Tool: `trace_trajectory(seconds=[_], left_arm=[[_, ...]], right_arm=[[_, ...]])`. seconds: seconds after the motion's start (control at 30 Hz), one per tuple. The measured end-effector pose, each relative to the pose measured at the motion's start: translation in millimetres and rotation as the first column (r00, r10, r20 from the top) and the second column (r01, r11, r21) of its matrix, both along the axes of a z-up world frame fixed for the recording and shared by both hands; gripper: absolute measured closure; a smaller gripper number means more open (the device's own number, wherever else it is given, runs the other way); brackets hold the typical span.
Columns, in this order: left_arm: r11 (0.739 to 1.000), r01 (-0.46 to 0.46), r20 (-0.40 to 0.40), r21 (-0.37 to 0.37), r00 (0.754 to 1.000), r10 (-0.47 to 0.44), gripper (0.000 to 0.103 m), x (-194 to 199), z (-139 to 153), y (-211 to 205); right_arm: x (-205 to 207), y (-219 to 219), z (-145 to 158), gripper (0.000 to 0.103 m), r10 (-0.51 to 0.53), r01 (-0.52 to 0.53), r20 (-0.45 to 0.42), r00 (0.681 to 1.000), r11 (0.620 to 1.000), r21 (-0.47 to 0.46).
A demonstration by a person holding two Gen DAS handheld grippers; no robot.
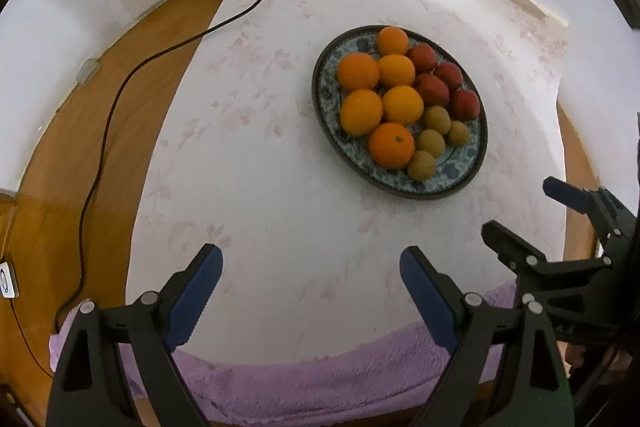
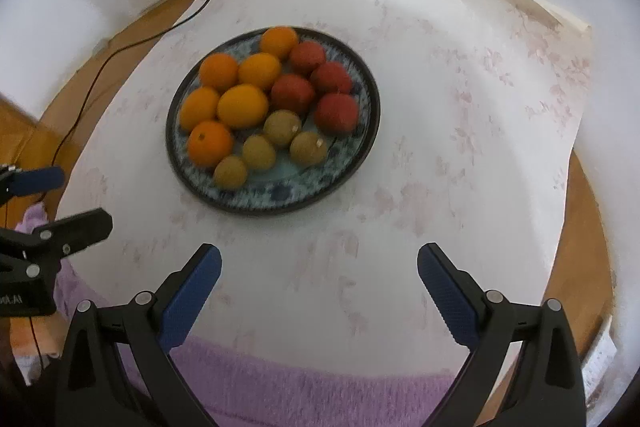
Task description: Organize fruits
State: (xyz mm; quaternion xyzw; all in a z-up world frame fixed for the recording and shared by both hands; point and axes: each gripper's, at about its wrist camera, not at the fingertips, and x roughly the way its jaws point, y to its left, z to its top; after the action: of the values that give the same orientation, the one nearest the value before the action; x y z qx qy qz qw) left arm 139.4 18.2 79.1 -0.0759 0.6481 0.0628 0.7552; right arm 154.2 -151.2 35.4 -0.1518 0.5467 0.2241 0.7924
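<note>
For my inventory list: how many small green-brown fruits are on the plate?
4, clustered at the near edge of the plate: one beside the oranges, one near the red fruits, one in the middle, one nearest the rim. None seems hidden.

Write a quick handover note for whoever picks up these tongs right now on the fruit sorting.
Left tongs: open, empty, above the cloth short of the plate.
Right tongs: open, empty, alongside.
Plate holds all visible fruit, grouped: oranges left, red fruits at the far right, small green-brown fruits at the near right.
Done: sorting looks complete.
Left: probably nothing; check for strays outside view.
</note>
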Motion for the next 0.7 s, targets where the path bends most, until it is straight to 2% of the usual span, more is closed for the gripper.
trace_trajectory(seconds=[0.27, 0.7], left_arm=[[1.0, -0.017, 0.015, 0.018, 1.0, 0.017, 0.01, -23.7, 11.6, -0.4], [0.999, -0.01, 0.067, 0.033, 0.998, 0.008, 0.01, -60.0, 33.7, -1.1]], right_arm=[[-27.9, -6.9, 12.3, 0.003, 0.002, -0.001, 0.039, 0.999, 1.0, -0.027], [-69.7, -17.1, 48.8, 0.003, 0.002, -0.003, 0.125, 0.992, 1.0, 0.013]])
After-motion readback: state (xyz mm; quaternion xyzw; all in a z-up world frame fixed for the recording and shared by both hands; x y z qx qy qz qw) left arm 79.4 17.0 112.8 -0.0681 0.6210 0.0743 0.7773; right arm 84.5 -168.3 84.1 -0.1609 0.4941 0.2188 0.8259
